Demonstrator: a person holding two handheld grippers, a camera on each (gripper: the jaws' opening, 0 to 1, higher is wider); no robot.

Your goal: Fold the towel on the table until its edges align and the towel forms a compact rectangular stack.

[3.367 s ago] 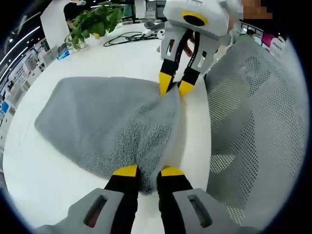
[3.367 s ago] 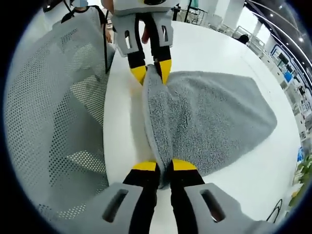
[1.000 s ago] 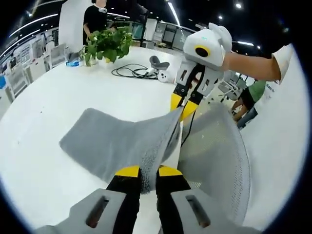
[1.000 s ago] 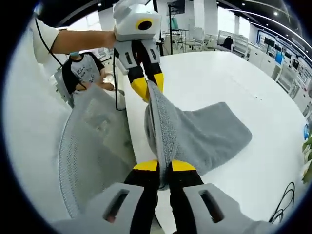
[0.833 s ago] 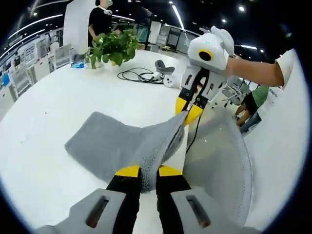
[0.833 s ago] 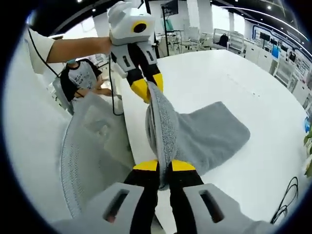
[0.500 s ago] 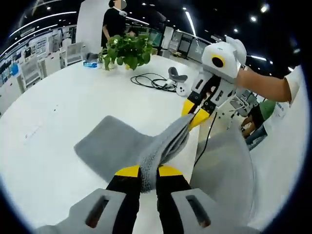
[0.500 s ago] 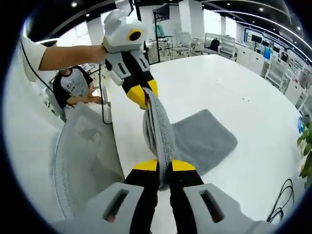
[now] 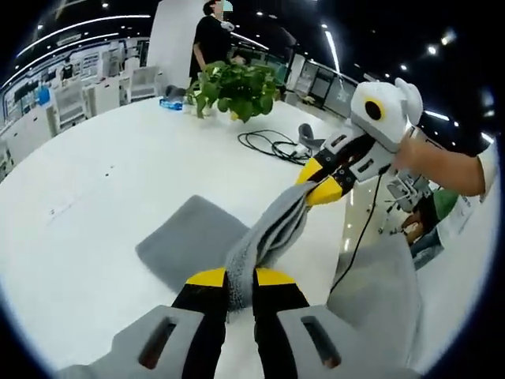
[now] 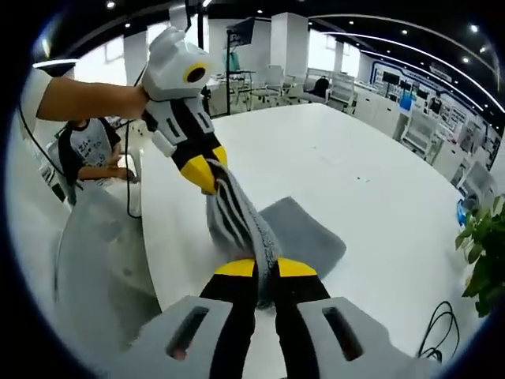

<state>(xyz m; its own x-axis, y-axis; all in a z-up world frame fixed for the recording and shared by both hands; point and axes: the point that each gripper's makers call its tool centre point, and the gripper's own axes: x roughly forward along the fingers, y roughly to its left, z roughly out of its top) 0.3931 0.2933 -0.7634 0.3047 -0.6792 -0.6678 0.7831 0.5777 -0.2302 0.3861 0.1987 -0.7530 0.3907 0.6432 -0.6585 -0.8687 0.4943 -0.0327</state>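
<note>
The towel (image 9: 207, 241) lies partly on the white table (image 9: 87, 197), its near edge lifted and stretched between both tools; the left gripper (image 9: 230, 278) pinches one corner, the right gripper (image 9: 318, 183) clamps the other — a potted plant (image 9: 233, 83) and black cable (image 9: 272, 144) sit beyond.

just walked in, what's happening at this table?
A person is folding a grey towel on a white table with a hand-held gripper in each hand. The left hand-held gripper and the right hand-held gripper each pinch the towel's near edge, which is lifted off the table and bunched between them. The far part of the towel lies on the table. No fold is laid down yet. A potted plant and a black cable sit farther back.
</note>
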